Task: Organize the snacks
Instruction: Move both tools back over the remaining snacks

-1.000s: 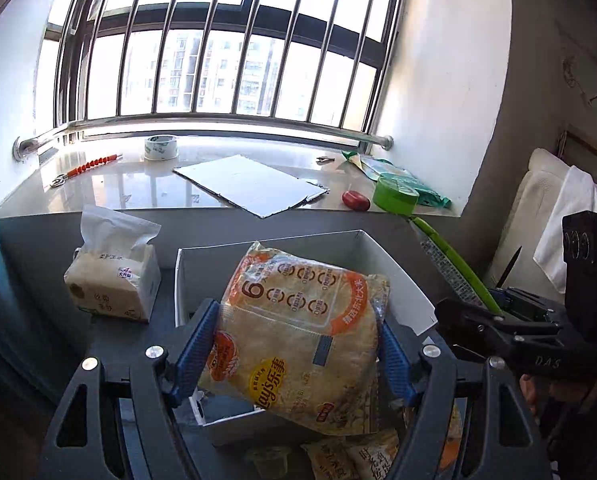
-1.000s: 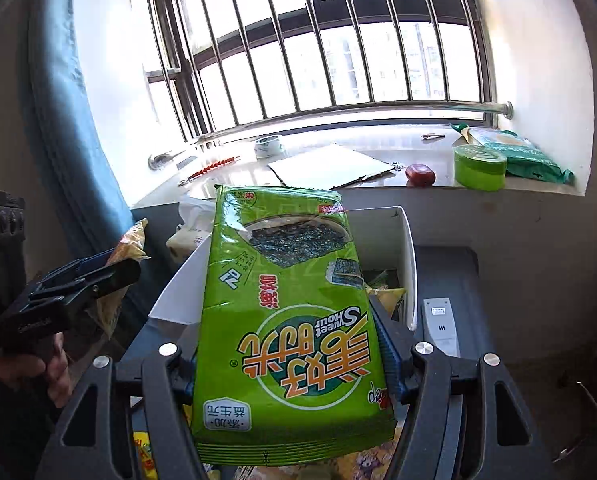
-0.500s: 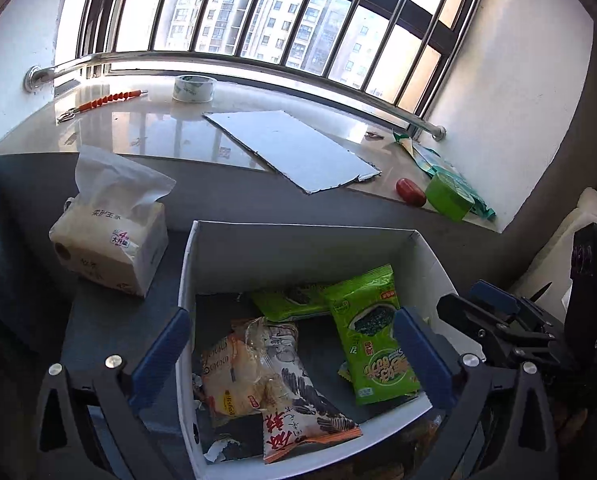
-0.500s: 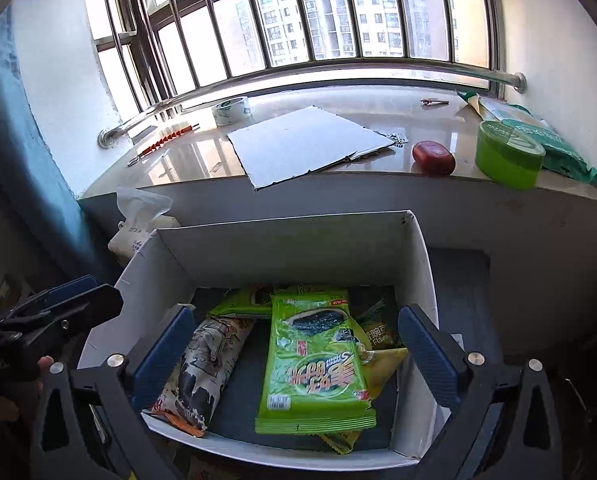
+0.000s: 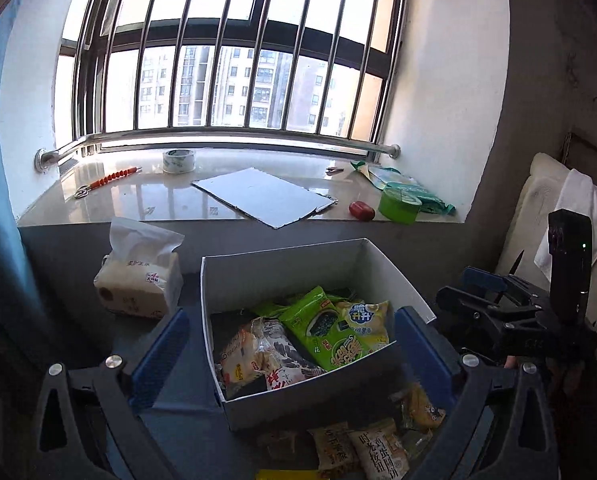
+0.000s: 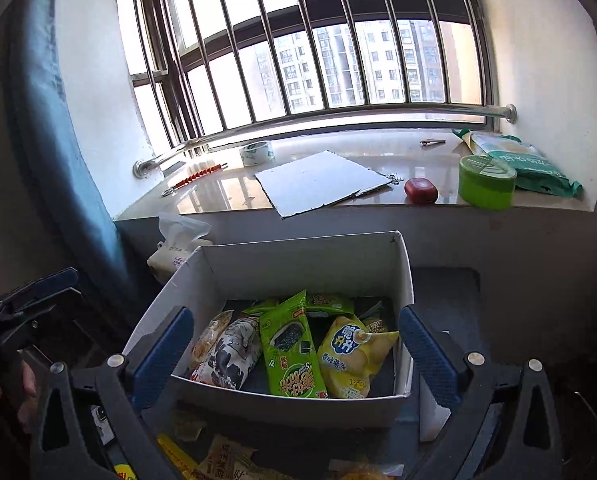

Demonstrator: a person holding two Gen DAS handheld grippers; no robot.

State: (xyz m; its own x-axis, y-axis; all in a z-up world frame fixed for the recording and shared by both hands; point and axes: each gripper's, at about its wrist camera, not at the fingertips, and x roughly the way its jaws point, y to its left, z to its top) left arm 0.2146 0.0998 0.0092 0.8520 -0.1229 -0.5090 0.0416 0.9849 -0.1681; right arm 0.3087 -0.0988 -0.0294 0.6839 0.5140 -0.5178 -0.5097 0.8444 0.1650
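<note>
A white cardboard box (image 5: 282, 268) (image 6: 298, 260) stands on the dark table below the window sill. Inside lie several snack bags: a green seaweed bag (image 5: 330, 332) (image 6: 290, 352), a yellow chip bag (image 5: 368, 318) (image 6: 350, 356), an orange-and-clear bag (image 5: 240, 360) and a black-and-white bag (image 6: 228, 354). My left gripper (image 5: 294, 344) hangs open just before the box, nothing between its blue pads. My right gripper (image 6: 296, 350) is likewise open and empty over the box's near wall. More loose snack packets (image 5: 374, 448) (image 6: 222, 460) lie on the table in front of the box.
A tissue pack (image 5: 138, 276) stands left of the box. The sill holds a tape roll (image 5: 178, 160), a flat board (image 5: 264, 196), a red object (image 5: 361, 210), a green tub (image 5: 399, 204) and a green pouch (image 6: 526, 164). A white remote (image 6: 432, 412) lies right of the box.
Both grippers opened and dropped their bags into the box: the left let go of the orange bag, the right of the green seaweed bag. Both then drew back from the box.
</note>
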